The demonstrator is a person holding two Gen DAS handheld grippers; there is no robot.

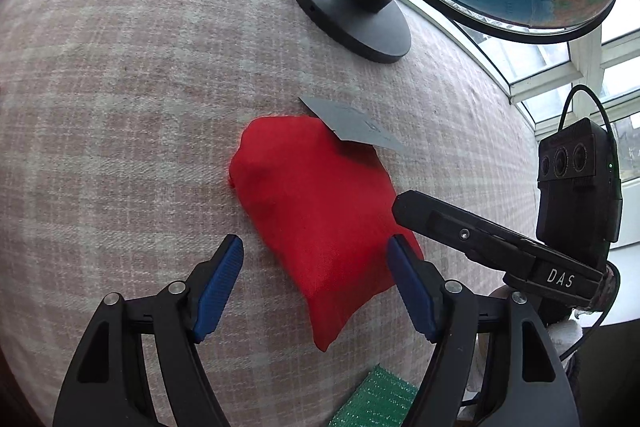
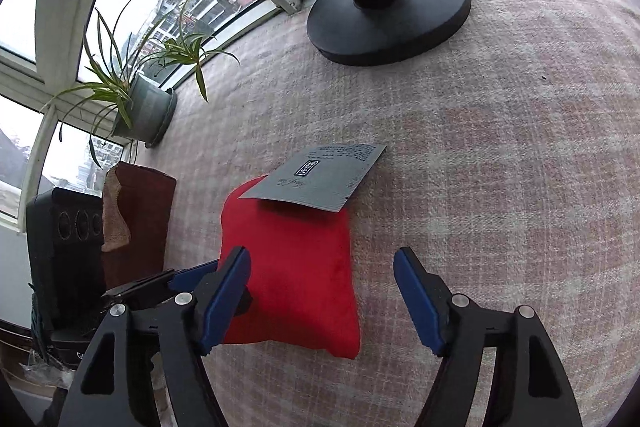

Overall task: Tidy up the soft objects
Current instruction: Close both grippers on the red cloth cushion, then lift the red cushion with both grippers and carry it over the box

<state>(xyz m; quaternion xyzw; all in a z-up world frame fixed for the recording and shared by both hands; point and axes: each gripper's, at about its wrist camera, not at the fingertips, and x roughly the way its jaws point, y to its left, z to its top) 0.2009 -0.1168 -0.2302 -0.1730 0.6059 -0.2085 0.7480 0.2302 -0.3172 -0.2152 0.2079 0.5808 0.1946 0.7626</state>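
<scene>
One soft red cloth pouch [image 1: 316,223] lies ahead of both gaping grippers, left gripper [image 1: 314,259] and right gripper [image 2: 322,271]; one grey printed packet [image 2: 320,175] rests atop; "DAS" marks the right.

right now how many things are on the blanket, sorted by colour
red: 1, the pouch
grey: 1, the packet lying partly on the pouch
green: 1, the sponge at the near edge
black and blue: 1, the globe on its stand
grey pot with green leaves: 1, the plant
total: 5
</scene>
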